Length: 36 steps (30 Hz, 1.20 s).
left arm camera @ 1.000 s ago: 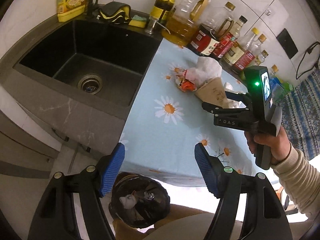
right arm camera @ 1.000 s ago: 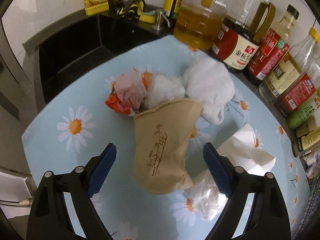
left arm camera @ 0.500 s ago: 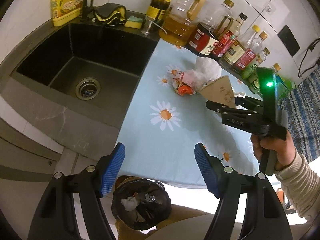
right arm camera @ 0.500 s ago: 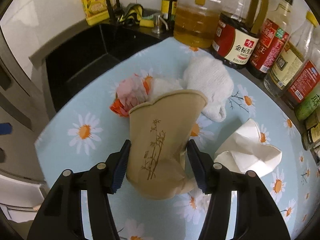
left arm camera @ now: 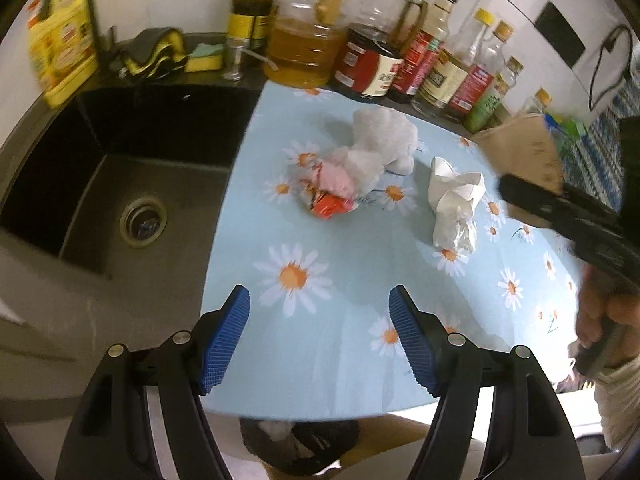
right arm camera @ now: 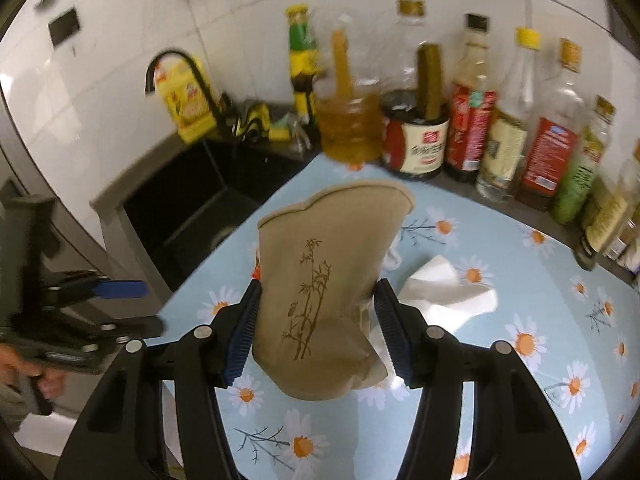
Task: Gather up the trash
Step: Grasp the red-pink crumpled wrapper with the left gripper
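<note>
Gripping: right gripper (right arm camera: 316, 330) is clamped on a tan paper bag (right arm camera: 324, 280), blue pads pressed against both of its sides; bag hangs clear above the worktop.
Paper bag: printed with a brown bamboo sprig, wavy open mouth uppermost, bottom crumpled; in the left wrist view it shows at the right edge (left arm camera: 524, 152), in front of the bottles.
Left gripper (left arm camera: 320, 336): jaws apart, nothing between them; hovers over the near edge of the worktop, above a daisy print.
Worktop (left arm camera: 360, 280): covered by a light blue cloth with white daisies.
Remaining trash, middle of worktop: a crumpled pile of pink, orange and white wrappers (left arm camera: 332, 192), touching a white wad of cloth or paper (left arm camera: 384, 140) behind it.
Remaining trash, right of pile: a crumpled white tissue (left arm camera: 452, 204), lying apart from the pile.
Bin (left arm camera: 300, 448): dark-lined, below the near edge of the worktop, white scraps inside; partly hidden by the edge.
Sink (left arm camera: 120, 184): black, along the left edge of the worktop.
Back edge: row of oil and sauce bottles (right arm camera: 440, 120) against the wall.
Person: a hand (left arm camera: 604, 316) in a pale sleeve grips the right gripper's handle.
</note>
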Motion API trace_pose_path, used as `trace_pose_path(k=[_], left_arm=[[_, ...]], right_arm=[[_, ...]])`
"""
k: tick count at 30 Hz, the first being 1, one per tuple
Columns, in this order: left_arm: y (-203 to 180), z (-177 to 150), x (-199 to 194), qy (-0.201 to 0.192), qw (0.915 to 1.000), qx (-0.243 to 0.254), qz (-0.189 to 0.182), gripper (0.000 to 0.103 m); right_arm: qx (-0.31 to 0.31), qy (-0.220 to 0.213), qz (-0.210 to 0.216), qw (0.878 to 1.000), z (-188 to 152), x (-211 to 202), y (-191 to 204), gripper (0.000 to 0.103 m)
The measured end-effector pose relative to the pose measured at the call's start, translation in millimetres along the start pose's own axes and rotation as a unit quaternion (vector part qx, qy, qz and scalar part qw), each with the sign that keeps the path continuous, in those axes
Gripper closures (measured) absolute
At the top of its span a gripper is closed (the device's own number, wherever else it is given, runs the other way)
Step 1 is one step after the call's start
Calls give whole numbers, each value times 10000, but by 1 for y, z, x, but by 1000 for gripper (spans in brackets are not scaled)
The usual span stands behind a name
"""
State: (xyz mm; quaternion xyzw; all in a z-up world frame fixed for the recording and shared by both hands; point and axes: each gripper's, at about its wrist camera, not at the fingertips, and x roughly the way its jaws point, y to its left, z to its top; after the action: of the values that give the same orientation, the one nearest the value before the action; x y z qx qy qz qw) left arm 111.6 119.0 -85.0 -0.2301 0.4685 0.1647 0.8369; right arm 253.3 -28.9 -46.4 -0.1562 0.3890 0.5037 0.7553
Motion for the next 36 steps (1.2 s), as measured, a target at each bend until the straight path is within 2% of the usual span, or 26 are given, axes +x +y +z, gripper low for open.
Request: trace_pose_path(k=[6, 10, 15, 20, 26, 28, 29, 30, 36], left_arm=[[-20, 29, 21, 103, 9983, 568, 22, 33], [-29, 47, 47, 306, 9956, 880, 70, 33], [-34, 63, 80, 580, 9896, 1296, 222, 33], [-30, 73, 108, 762, 9821, 1600, 642, 33], [-37, 78, 122, 865, 9761, 1898, 605, 33], [-38, 77, 127, 971, 9742, 1963, 539, 37], [-36, 77, 130, 1030, 9741, 1942, 525, 51], [-35, 77, 131, 1059, 9748, 1897, 514, 54], [-31, 75, 126, 997, 9765, 1877, 366, 57]], right_arm=[[363, -223, -66, 9991, -14, -30, -23, 46], [686, -408, -229, 9965, -31, -48, -41, 46], [1063, -349, -304, 9933, -54, -55, -59, 46], [1359, -244, -344, 9898, -74, -55, -68, 46], [1642, -153, -338, 9857, -89, -52, -73, 46], [1661, -142, -385, 9853, -91, -52, -73, 46], [1672, -138, -435, 9849, -90, -52, -74, 46], [1716, -154, -436, 9841, -92, -52, -75, 46], [1830, -94, -457, 9820, -97, -48, -77, 46]])
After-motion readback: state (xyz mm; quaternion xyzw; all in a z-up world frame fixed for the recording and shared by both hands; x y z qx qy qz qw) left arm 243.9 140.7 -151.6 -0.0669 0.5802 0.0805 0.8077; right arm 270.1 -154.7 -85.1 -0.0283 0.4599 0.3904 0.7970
